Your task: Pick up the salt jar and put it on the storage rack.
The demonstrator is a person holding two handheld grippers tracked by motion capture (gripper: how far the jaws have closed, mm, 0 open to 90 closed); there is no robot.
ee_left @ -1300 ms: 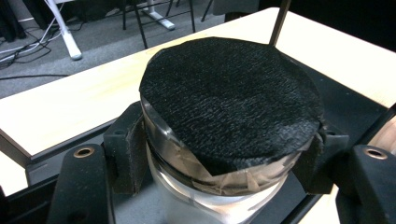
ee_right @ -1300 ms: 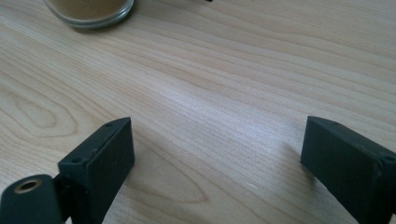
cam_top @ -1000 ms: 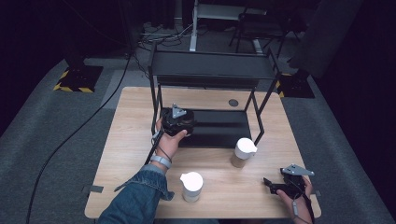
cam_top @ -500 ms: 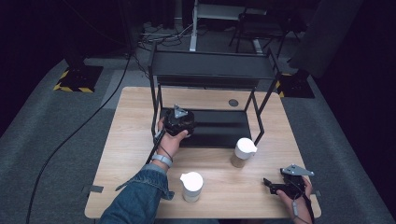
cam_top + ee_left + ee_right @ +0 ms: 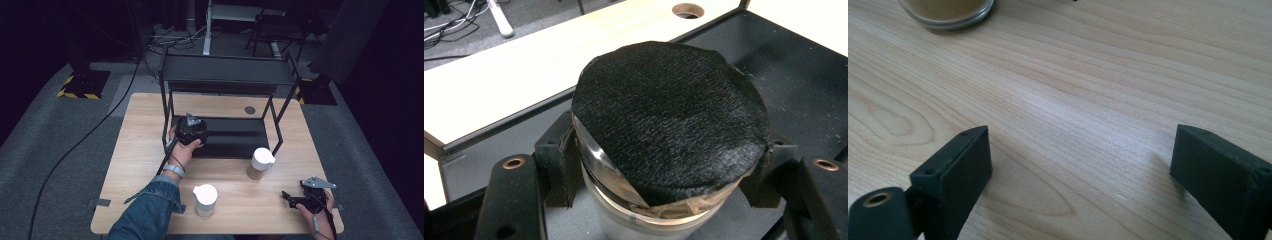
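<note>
My left gripper (image 5: 191, 131) is shut on a glass jar (image 5: 659, 210) with a black fabric-like lid (image 5: 669, 125); the jaws press on its sides just under the lid. It holds the jar over the left part of the black rack's lower shelf (image 5: 235, 137). I cannot tell whether the jar's base touches the shelf. My right gripper (image 5: 295, 199) lies low at the table's front right, open, with bare wood between its jaws (image 5: 1083, 155).
A white-lidded jar (image 5: 260, 162) stands by the rack's front right leg, its base (image 5: 948, 10) ahead of the right gripper. Another white-lidded jar (image 5: 205, 199) stands near the front edge. The rack's top shelf (image 5: 227, 75) overhangs the lower one. A round hole (image 5: 250, 110) lies behind.
The left gripper with the black-lidded jar has edged very slightly to the right over the lower shelf. The right gripper has stayed in place.
</note>
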